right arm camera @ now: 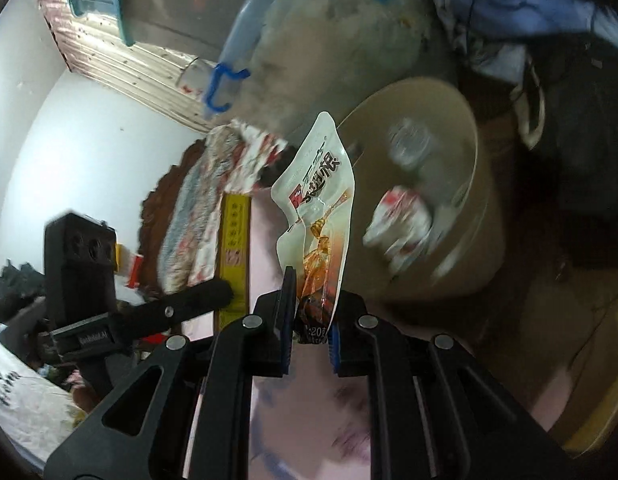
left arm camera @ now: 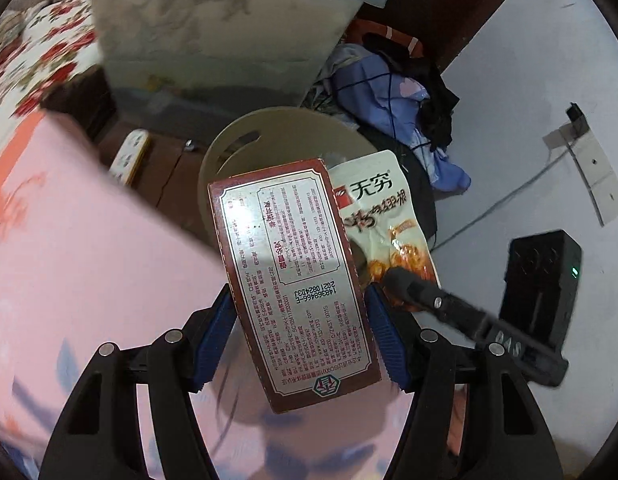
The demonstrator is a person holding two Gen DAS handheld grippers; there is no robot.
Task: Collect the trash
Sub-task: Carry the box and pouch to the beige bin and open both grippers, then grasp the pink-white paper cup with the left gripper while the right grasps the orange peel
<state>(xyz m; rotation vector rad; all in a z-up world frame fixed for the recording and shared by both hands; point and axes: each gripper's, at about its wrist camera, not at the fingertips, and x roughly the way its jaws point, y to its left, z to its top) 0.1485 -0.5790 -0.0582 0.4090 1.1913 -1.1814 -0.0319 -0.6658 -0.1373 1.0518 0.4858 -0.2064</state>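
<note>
Fingers of the left gripper are clamped on the two long edges of a flat carton, which is held above the beige bin. Fingers of the right gripper are pressed together on the bottom seam of a snack pouch, also held beside the bin's rim. The carton is judged light and fairly stiff, but it may be crushed if squeezed; its edges are a good place to hold. The pouch is judged thin, limp and slippery, so the sealed seam is best. "天穷" is read on the pouch, "20210824D3J" on the carton, and "20" near the pouch seam.
</note>
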